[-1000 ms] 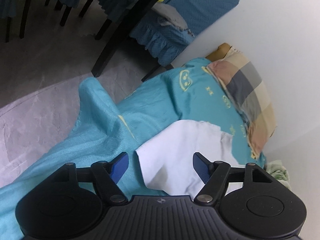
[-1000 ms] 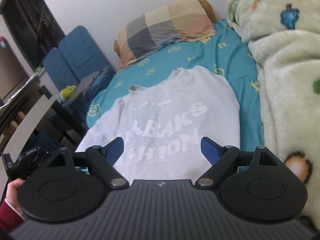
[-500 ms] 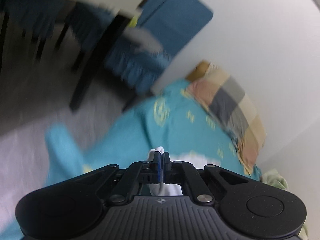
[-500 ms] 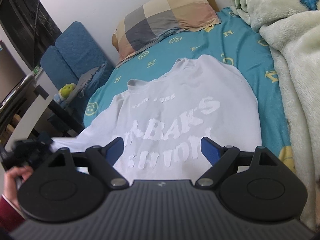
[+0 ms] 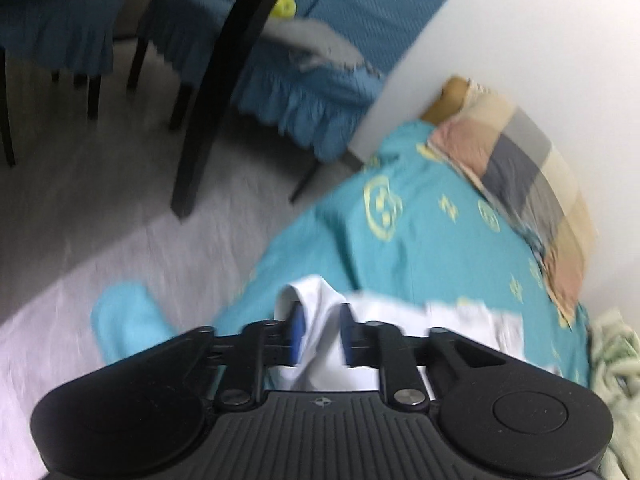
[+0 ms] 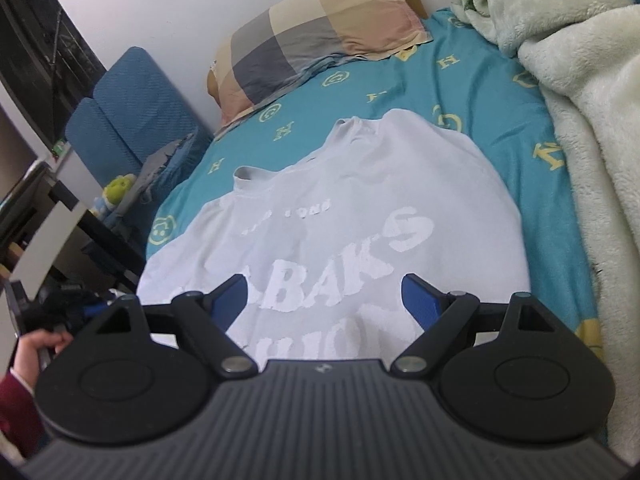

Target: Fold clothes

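The white T-shirt lies spread print-up on the bed, filling mid-frame; the left gripper fingers pinch its bunched edge, the right gripper fingers hang spread above the print, so a fold seems underway, calling for carrying that edge across.

The right gripper is hovering with fingers spread wide over the white T-shirt, which is lying flat on the teal bedsheet.

— What do the two tools look like?
— Each gripper has a black ribbed body, two round discs, silver screws and blue jaws.
— And the person?
— A dark red sleeve with a pale cuff.
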A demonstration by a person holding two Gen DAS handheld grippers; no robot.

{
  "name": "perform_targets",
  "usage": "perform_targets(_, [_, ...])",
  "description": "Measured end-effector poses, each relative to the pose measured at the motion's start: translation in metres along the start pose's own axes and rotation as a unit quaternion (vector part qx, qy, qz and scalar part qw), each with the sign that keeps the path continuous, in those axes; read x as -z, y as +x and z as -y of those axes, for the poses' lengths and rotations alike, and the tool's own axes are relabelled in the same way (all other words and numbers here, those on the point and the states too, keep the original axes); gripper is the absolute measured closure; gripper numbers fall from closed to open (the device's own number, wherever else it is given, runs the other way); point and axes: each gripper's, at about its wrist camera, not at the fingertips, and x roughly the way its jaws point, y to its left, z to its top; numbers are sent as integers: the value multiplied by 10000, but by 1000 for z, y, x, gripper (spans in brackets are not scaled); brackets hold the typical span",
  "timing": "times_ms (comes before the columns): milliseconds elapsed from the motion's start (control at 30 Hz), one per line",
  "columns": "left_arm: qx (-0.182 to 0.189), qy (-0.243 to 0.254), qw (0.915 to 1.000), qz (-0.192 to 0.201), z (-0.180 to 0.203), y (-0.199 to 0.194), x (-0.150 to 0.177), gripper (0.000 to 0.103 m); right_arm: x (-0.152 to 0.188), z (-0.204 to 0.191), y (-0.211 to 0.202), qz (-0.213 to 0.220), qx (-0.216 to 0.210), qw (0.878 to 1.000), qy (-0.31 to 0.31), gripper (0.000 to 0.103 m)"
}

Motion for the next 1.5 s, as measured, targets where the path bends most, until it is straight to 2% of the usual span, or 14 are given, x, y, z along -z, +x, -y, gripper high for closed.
perform_targets(133, [128, 198, 9989, -415, -13, -46, 26, 56, 0, -6, -9, 73, -102, 9998, -136, 17])
perform_targets(233, [84, 553, 9929, -1049, -20, -82, 46, 55, 2, -11, -22, 155, -189, 9994, -234, 17])
perform_targets(300, [55, 1067, 9823, -1537, -13, -107, 65, 54, 2, -14, -32, 194, -274, 9991, -264, 17])
perform_targets(400, [138, 1980, 9516, -2347, 2, -132, 102, 50, 4, -20, -48, 254, -338, 9983, -399, 17])
perform_targets(500, [279, 2745, 9108, -3072, 19, -148, 141, 49, 8, -25, -66, 311, -350, 9975, -524, 17])
perform_targets(700, [212, 3589, 8459, -3940, 47, -142, 206, 44, 15, -18, -96, 377, -303, 9978, -456, 17])
perform_targets(800, [57, 3886, 8196, -4210, 56, -136, 230, 44, 14, -12, -103, 446, -266, 9979, -378, 17])
perform_targets(867, [-50, 4095, 8137, -4125, 61, -141, 236, 45, 12, -8, -105, 499, -256, 9980, -301, 17])
perform_targets(900, [-78, 4117, 8122, -4132, 63, -144, 236, 60, 12, -6, -105, 508, -262, 9980, -260, 17])
perform_targets(933, [-109, 4024, 8144, -4179, 63, -147, 233, 89, 11, -4, -105, 509, -270, 9981, -226, 17])
perform_targets(967, [-142, 3935, 8171, -4211, 63, -152, 229, 92, 11, -3, -104, 505, -272, 9981, -204, 17])
perform_targets(1067, [-204, 3964, 8180, -4164, 66, -170, 216, 94, 11, -2, -104, 487, -298, 9982, -177, 17])
perform_targets(1267, [-564, 3749, 8327, -4035, 65, -202, 159, 95, 11, 1, -105, 480, -325, 9983, -115, 17])
perform_targets(1500, [-951, 3791, 8329, -3918, 61, -198, 150, 94, 8, 10, -106, 507, -209, 9984, 111, 17])
